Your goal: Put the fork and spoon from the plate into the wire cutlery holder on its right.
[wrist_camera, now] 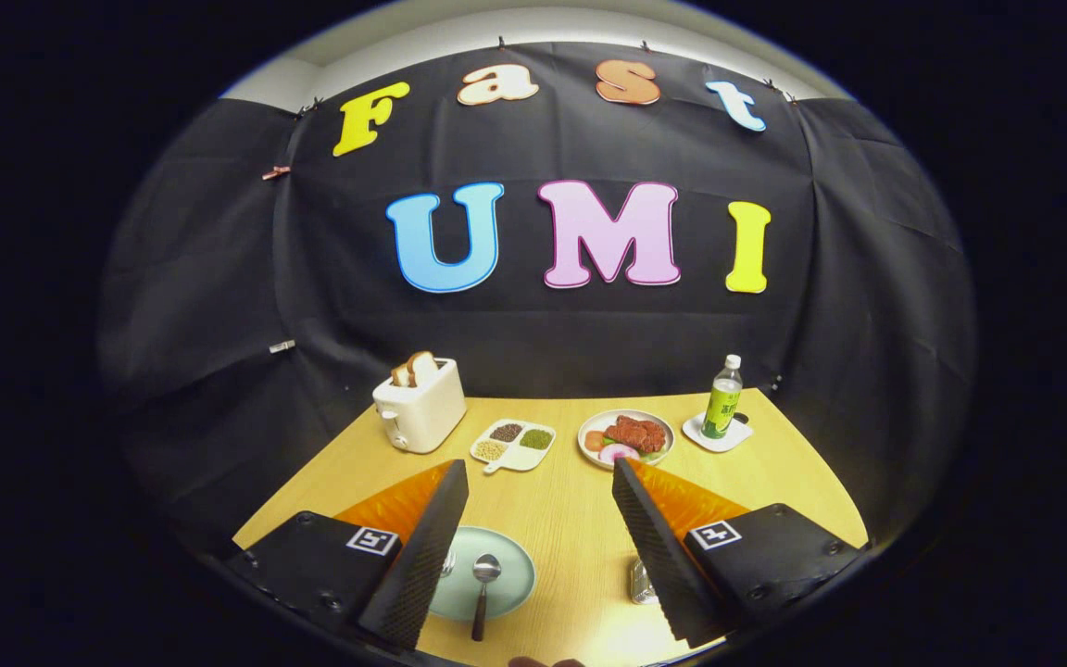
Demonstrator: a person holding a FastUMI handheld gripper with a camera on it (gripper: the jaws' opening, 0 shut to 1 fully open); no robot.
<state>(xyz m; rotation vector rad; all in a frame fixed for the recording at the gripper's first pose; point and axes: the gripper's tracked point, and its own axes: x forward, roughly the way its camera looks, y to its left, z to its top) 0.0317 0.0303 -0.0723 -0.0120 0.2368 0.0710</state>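
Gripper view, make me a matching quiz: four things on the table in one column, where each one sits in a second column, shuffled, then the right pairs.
Column one:
1. spoon
2. toaster
3. bottle
4. wire cutlery holder

Column two:
A. on a small white coaster at the far right of the table
B. at the far left, with bread slices in its slots
C. on the teal plate, between the open fingers of the gripper
D. partly hidden behind the right finger

Pairs: 1-C, 2-B, 3-A, 4-D
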